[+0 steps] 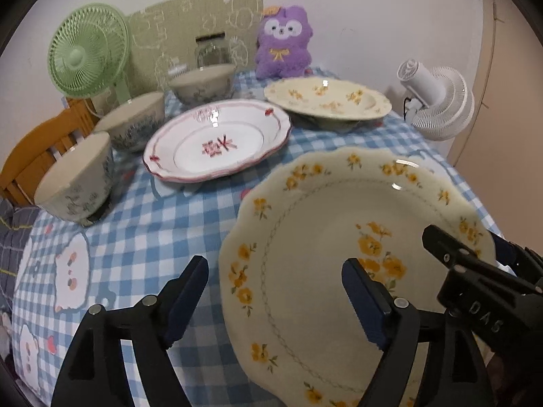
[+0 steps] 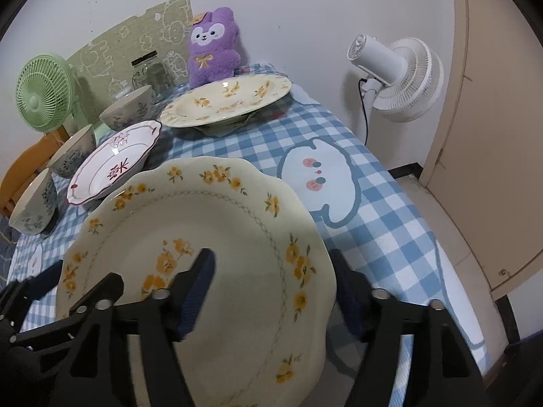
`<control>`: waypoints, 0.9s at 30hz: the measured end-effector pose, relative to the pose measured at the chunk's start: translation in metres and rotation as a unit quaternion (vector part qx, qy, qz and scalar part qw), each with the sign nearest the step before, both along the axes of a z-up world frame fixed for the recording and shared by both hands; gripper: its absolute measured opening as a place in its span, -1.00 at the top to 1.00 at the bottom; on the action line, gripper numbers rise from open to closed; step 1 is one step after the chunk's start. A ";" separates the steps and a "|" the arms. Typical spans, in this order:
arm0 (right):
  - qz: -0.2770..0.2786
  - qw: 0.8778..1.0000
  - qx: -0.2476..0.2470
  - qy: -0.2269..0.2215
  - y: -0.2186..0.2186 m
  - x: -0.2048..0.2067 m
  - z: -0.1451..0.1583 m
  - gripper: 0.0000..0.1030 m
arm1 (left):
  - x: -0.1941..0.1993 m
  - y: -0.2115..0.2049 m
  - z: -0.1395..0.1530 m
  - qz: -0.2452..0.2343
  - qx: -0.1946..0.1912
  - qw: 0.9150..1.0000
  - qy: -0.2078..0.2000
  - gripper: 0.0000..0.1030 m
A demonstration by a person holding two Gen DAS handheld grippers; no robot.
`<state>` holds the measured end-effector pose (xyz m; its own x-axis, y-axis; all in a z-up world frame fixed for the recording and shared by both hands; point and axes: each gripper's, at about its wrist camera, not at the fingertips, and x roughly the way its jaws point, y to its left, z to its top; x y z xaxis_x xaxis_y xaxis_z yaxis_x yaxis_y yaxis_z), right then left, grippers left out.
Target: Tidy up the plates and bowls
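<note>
Two grippers are straddling opposite rims of the same big cream plate (image 2: 203,247) with yellow flowers, which sits at the near edge of the table (image 2: 383,237), and honestly neither one has a real grip on it right now. The left gripper (image 1: 275,302) has its jaws standing wide with the plate's left rim between them, one finger over the plate face and the other out over the tablecloth, pads clear of the china as far as I can tell. The right gripper (image 2: 275,291) is the same story on the right rim: jaws apart, one finger above the plate, the other dropped just outside the edge. So my read is the plate is resting on the table, with nothing clamped. If the plan is to stack it, the obvious home is the matching yellow-flower plate (image 1: 327,100) toward the far edge, which already looks like it sits on something underneath. To do that well I'd close both sides evenly on the rim before lifting, keep the plate level, and carry it high enough to clear the red-patterned plate (image 1: 219,144) in the middle of the table. Scalloped rims are slippery, so bite a little deeper than the very lip. The three bowls (image 1: 79,183) down the left edge are well out of the path. Watch the purple plush toy (image 1: 284,45) and the glass jar (image 1: 212,52) at the far edge when setting down, since they stand just behind the target.
</note>
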<state>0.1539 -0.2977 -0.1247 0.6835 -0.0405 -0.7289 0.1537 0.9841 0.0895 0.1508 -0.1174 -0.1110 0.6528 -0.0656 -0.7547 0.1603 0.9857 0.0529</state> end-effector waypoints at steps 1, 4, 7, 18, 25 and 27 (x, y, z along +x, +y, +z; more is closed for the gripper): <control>-0.001 1.000 -0.003 -0.003 0.001 -0.002 0.002 -0.44 | -0.001 0.001 0.002 0.000 0.000 1.000 -0.002 -0.64; 0.001 1.000 -0.004 -0.012 0.003 -0.008 0.011 -0.45 | -0.004 0.006 0.009 0.002 -0.015 1.000 0.001 -0.66; 0.002 1.000 -0.007 -0.020 0.005 -0.014 0.020 -0.45 | -0.009 0.009 0.017 -0.002 -0.031 1.000 -0.002 -0.66; -0.002 0.998 -0.023 -0.065 0.013 -0.040 0.060 -0.51 | -0.037 0.019 0.055 0.010 -0.020 0.998 -0.061 -0.81; -0.009 0.994 -0.038 -0.104 0.025 -0.059 0.090 -0.57 | -0.048 0.035 0.077 0.021 -0.030 0.996 -0.082 -1.00; -0.012 0.992 -0.043 -0.118 0.029 -0.065 0.099 -0.63 | -0.051 0.039 0.084 0.020 -0.030 0.996 -0.083 -1.00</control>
